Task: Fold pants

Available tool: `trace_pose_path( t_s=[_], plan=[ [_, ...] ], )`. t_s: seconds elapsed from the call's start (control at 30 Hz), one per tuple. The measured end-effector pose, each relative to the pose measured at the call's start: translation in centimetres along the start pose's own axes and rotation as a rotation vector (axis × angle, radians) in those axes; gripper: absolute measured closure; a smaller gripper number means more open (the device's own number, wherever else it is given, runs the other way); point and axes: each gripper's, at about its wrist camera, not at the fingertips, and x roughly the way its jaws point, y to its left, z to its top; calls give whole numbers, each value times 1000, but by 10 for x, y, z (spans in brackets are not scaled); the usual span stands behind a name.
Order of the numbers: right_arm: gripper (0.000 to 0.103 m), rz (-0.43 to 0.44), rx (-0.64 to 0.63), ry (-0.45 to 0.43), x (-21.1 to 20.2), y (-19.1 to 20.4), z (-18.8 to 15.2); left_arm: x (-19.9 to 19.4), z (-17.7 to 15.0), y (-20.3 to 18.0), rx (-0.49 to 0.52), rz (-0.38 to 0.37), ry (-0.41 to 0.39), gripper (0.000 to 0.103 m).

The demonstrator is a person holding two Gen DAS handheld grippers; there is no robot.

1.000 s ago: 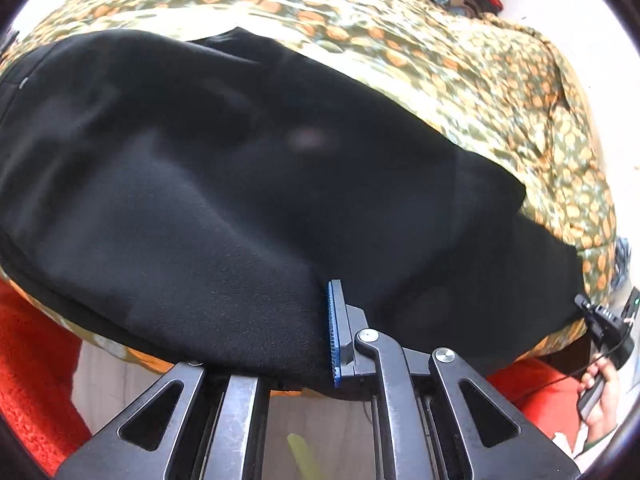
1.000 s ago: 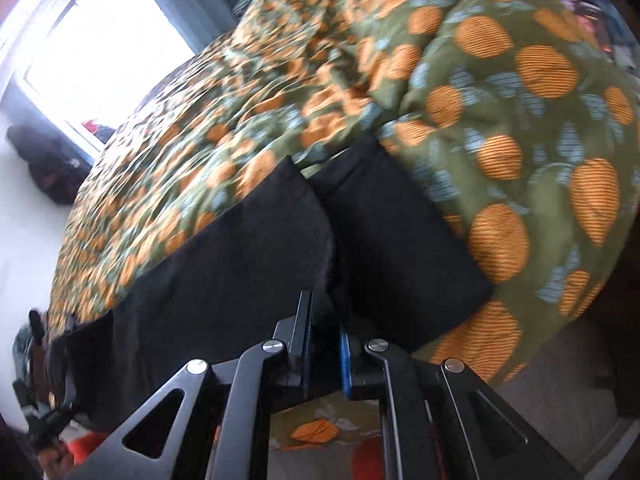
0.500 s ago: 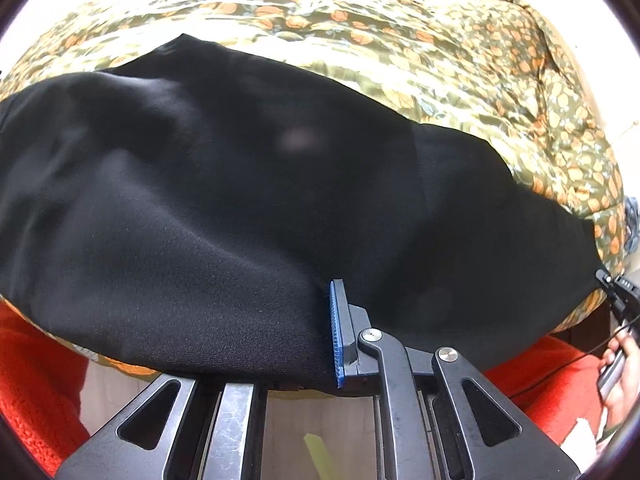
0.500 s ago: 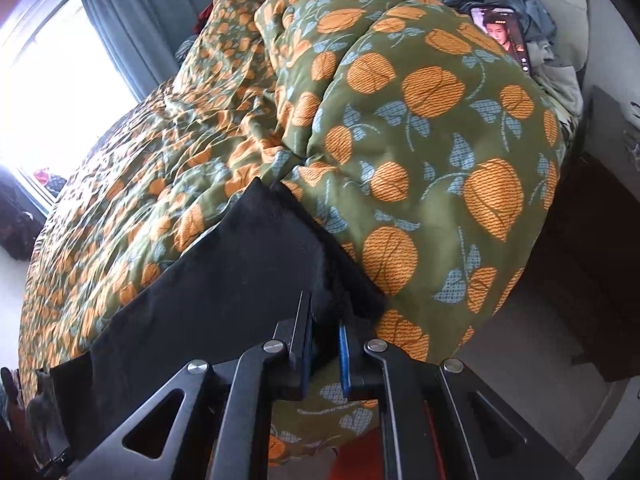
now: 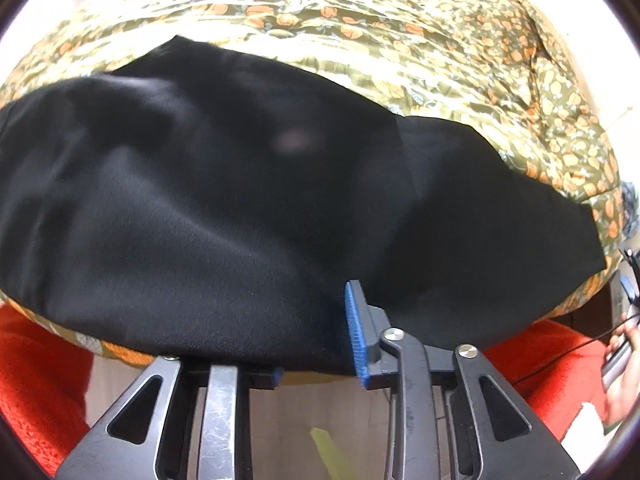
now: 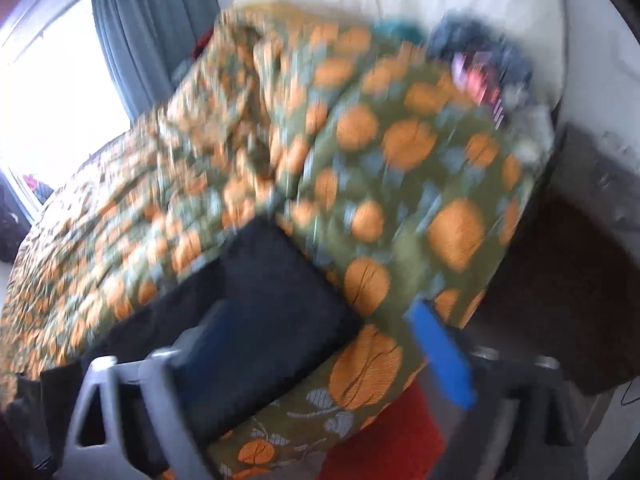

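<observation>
My left gripper (image 5: 316, 340) stood released over the black fabric pants (image 5: 240, 208) at the orange-patterned green quilt's (image 5: 400, 40) near edge; my right gripper (image 6: 320, 344) gaped, blurred.

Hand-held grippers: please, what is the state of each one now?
Left hand-held gripper: fingers spread apart, black pants draped over the left one.
Right hand-held gripper: open, holding nothing.

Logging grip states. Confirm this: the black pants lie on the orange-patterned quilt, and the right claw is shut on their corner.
One part is wrong. The right wrist view, though blurred, shows the right claw open, its fingers wide apart with nothing pinched between them. The rest holds: the black pants lie on the orange-patterned quilt.
</observation>
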Motion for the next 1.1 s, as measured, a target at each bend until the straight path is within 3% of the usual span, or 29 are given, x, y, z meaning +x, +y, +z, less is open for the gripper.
trace_pose_path(
  t_s=[0.03, 0.13, 0.17, 0.2, 0.23, 0.37, 0.4, 0.47, 0.5, 0.53, 0.67, 0.73, 0.8, 0.9, 0.93, 0.97, 1.0, 1.03, 1.07, 1.1],
  plan=[
    [10, -9, -2, -35, -8, 1, -1, -1, -2, 4, -20, -12, 2, 62],
    [10, 16, -4, -107, -31, 1, -4, -6, -6, 11, -36, -29, -9, 62],
    [10, 30, -7, -118, -38, 2, -5, -7, -7, 13, -35, -37, -12, 67],
    [10, 43, -12, -122, -43, 3, -6, -8, -8, 15, -36, -45, -16, 89],
    [10, 57, -21, -122, -47, 5, -7, -7, -8, 18, -32, -55, -10, 93],
    [8, 93, -67, -101, -53, 18, -15, -8, -16, 20, -12, -46, -9, 93],
    [8, 96, -85, -93, -52, 23, -15, -8, -18, 19, -7, -37, -2, 88],
    [8, 100, -133, -74, -45, 35, -20, -7, -22, 18, -5, -1, 27, 66],
    [8, 103, -157, -61, -39, 41, -24, -10, -26, 20, -2, 20, 45, 44],
    [8, 101, -174, -44, -35, 45, -27, -14, -31, 23, -2, 27, 55, 32],
    [8, 98, -206, 17, -19, 57, -31, -43, -53, 39, 3, -3, 99, 32],
    [8, 99, -204, 14, -19, 58, -33, -66, -52, 51, -2, -11, 49, 31],
    [8, 103, -198, 16, -19, 57, -34, -89, -31, 70, -20, 21, -49, 29],
    [8, 108, -193, 38, -13, 59, -33, -101, 23, 105, -68, 100, -176, 12],
    [8, 110, -190, 45, -11, 60, -33, -95, 41, 114, -67, 129, -199, 11],
    [8, 114, -188, 50, -10, 61, -33, -83, 57, 125, -42, 210, -216, 11],
    [8, 119, -185, 52, -10, 63, -33, -69, 64, 133, -10, 316, -202, 11],
    [8, 123, -185, 50, -11, 64, -33, -41, 68, 147, 29, 518, -120, 20],
    [8, 124, -186, 46, -12, 65, -34, -22, 65, 163, 30, 632, -39, 23],
    [8, 124, -191, 42, -13, 66, -34, -19, 61, 170, 14, 627, -26, 23]
  ],
)
